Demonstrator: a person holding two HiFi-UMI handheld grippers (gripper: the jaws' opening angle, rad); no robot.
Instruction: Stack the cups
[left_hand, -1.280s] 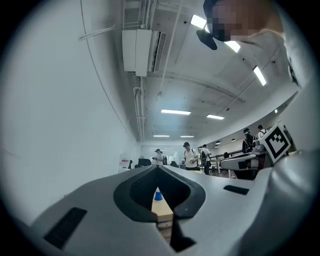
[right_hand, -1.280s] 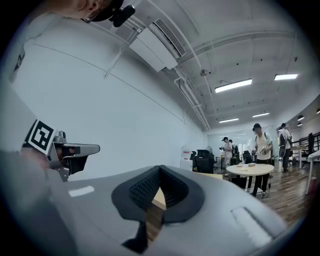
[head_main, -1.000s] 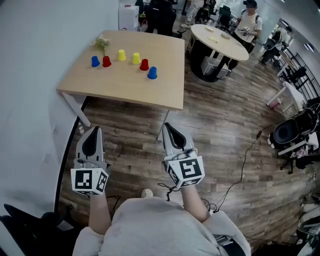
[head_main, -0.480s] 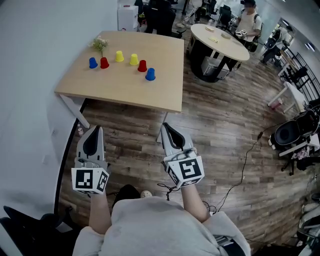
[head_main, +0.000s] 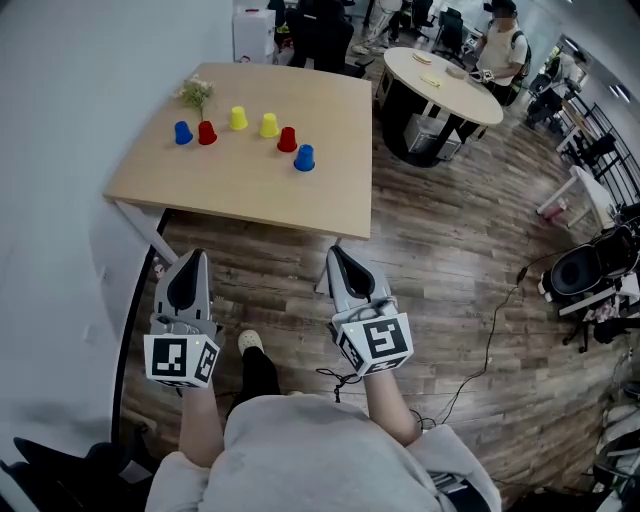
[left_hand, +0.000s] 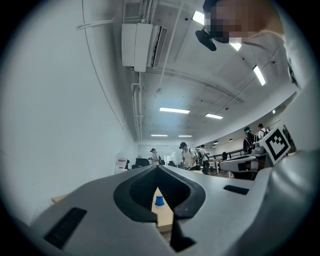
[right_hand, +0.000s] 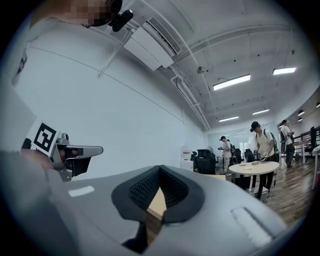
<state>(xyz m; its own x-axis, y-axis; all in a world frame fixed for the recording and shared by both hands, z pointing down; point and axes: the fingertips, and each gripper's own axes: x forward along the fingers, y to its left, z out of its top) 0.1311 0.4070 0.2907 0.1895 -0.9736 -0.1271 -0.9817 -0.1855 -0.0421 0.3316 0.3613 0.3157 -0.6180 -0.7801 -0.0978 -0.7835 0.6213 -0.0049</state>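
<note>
Six separate upturned cups line the table: blue, red, yellow, yellow, red, blue.

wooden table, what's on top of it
On the table stand six upside-down cups: blue cups, red cups and yellow cups, plus a flower sprig near its far left corner. Anything under the cups is covered.

Left gripper view: the left gripper hides nearly all the table; only one blue cup shows. Right gripper view: the right gripper covers the cups. Head view: sprig too small to identify (flowers, perhaps); person's torso cut off at the bottom edge.
</note>
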